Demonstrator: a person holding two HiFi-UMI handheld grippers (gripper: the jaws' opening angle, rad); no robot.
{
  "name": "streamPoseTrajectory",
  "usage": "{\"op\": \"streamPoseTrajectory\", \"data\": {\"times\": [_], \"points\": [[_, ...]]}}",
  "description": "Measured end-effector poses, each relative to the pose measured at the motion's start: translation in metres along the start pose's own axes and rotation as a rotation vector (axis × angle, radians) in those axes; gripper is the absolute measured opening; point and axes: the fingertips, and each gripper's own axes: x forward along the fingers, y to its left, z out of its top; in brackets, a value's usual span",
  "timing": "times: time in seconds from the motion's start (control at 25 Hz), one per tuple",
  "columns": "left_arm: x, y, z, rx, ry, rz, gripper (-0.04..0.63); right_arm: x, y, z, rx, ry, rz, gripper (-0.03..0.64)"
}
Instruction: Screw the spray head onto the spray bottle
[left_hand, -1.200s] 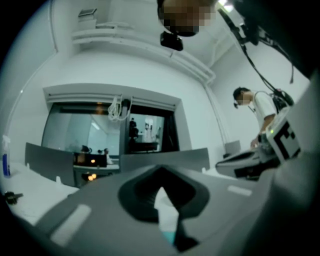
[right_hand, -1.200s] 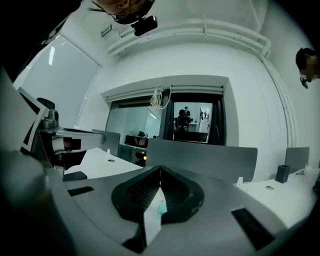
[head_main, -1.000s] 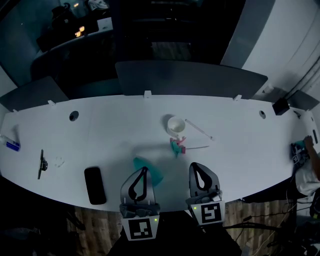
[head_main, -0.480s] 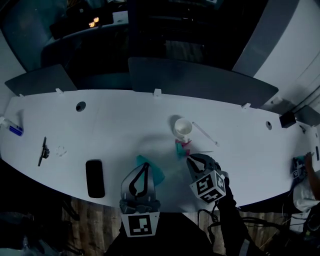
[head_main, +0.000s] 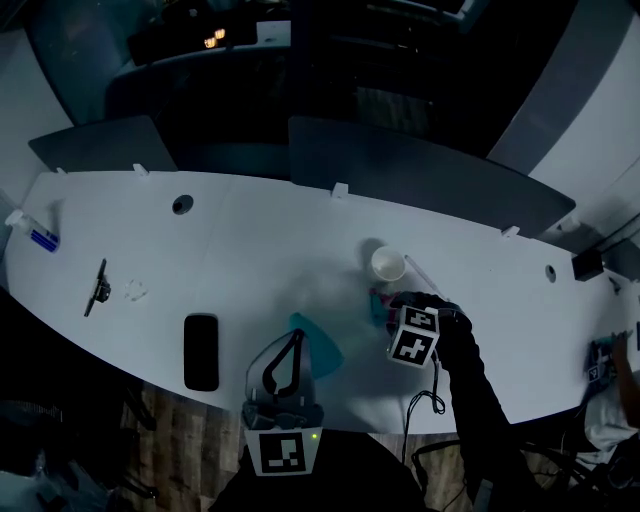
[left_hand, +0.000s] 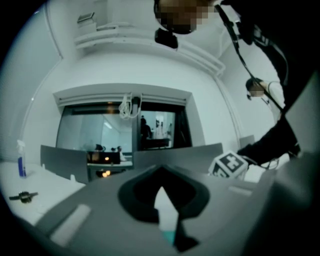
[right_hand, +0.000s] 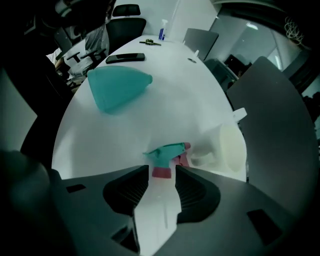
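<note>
Over white table (head_main: 250, 240), R gripper (right_hand: 163, 174) jaws just widened, either side of spray head (right_hand: 167, 151); L gripper (head_main: 291, 338) closed, empty.

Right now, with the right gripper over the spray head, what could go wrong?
The right gripper's jaws, just opening, have only the spray head's pink collar between their tips; closing there may flick it away. The cup close beside could be knocked. The bottle lies loose on its side and may roll.

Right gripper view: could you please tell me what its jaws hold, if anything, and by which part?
Nothing yet: the right gripper has just been opening its jaws, and the spray head sits between them at its pink collar, not pressed.
</note>
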Motion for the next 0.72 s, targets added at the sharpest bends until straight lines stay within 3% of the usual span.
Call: {"op": "streamPoseTrajectory", "data": {"times": [0.2, 0.52, 0.72], "points": [[-0.003, 0.012, -0.003, -0.032, 0.004, 0.044, 0.003, 0.019, -0.004, -0.003, -0.021, 0.102, 0.080, 0.147], [-0.002, 0.017, -0.010, 0.014, 0.036, 0.044, 0.003, 0.031, -0.002, -0.003, -0.019, 0.174, 0.171, 0.146], [0.000, 0.017, -0.007, 0.002, 0.018, 0.044, 0.003, 0.033, 0.008, -0.012, -0.104, 0.323, 0.236, 0.146]]}}
